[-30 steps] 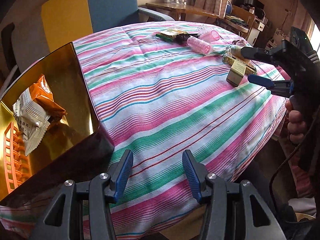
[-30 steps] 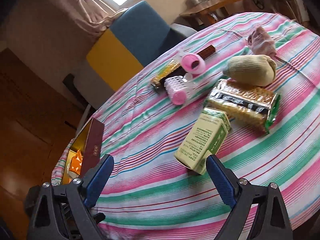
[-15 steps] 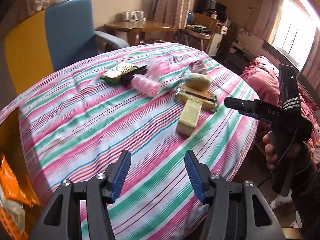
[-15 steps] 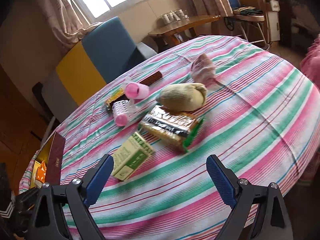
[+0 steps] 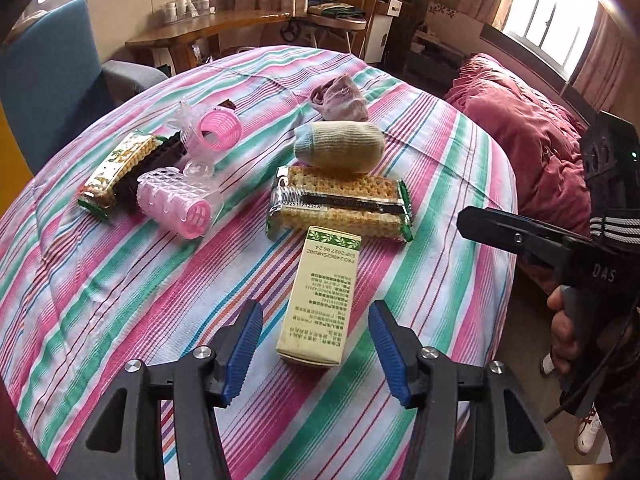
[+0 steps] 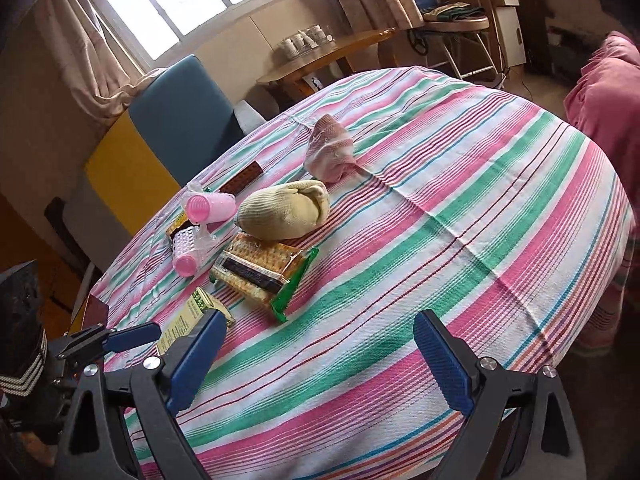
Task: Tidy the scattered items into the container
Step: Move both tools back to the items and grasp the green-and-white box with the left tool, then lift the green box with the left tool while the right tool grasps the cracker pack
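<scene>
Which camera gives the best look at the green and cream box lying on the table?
The left wrist view. There the box lies whole and close between the open left gripper fingers, its printed face readable as text. In the right wrist view the box is small and partly hidden behind a finger of the right gripper.

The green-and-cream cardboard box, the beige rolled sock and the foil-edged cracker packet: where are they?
Green-and-cream cardboard box point(image 5: 320, 296): left wrist view, on its printed top face.
Beige rolled sock point(image 5: 340, 151): left wrist view, on its knitted middle.
Foil-edged cracker packet point(image 6: 260, 267): right wrist view, on its clear wrapper's centre.
</scene>
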A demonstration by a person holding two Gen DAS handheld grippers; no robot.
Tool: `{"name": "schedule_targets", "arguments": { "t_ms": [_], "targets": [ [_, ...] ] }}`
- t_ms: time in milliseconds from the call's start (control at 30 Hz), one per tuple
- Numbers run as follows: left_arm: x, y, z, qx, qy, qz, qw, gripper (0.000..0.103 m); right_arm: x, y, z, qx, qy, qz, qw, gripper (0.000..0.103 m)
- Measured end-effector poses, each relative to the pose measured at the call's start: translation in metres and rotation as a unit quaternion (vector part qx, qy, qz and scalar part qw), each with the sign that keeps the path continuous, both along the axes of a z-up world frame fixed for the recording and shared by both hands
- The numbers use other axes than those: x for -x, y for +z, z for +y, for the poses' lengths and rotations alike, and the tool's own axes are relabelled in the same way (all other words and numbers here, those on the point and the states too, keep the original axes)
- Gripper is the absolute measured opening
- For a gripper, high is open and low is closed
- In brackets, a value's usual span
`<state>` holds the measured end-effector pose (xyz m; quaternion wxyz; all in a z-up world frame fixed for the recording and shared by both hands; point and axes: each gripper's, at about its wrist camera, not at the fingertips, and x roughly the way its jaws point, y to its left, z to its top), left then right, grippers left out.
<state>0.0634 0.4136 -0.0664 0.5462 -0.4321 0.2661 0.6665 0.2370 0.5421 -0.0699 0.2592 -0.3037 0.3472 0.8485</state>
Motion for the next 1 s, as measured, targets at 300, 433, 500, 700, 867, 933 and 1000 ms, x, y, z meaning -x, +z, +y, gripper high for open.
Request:
{"name": "schedule_targets", "arguments": {
  "t_ms": [300, 433, 500, 700, 867, 933, 1000],
  "targets": [
    [0.022, -0.007, -0.044, -0.008, 0.087, -0.044, 0.9952, 0.037, 0.038, 0.002, 0.011, -0.040, 0.063, -0.013, 0.997, 0.096],
    [0.027, -0.007, -0.076, -0.010, 0.119, -0.049, 0.9917, 0.037, 0.075, -0.001, 0.016, -0.056, 0.114, -0.029, 0.991, 0.096],
    [0.029, -0.006, -0.092, -0.011, 0.130, -0.049, 0.9902, 0.037, 0.092, -0.003, 0.015, -0.059, 0.138, -0.038, 0.988, 0.096],
    [0.024, -0.006, -0.130, -0.018, 0.150, -0.052, 0.9871, 0.037, 0.123, -0.009, -0.015, -0.091, 0.207, -0.081, 0.971, 0.084],
    [0.016, -0.005, -0.156, -0.026, 0.161, -0.055, 0.9851, 0.037, 0.115, -0.008, -0.056, -0.135, 0.232, -0.105, 0.958, 0.051],
    [0.013, -0.005, -0.162, -0.029, 0.162, -0.056, 0.9847, 0.037, 0.107, -0.007, -0.070, -0.133, 0.234, -0.102, 0.958, 0.051],
    [0.010, -0.005, -0.169, -0.034, 0.165, -0.061, 0.9838, 0.037, 0.098, -0.008, -0.085, -0.131, 0.236, -0.099, 0.958, 0.051]
  ]
}}
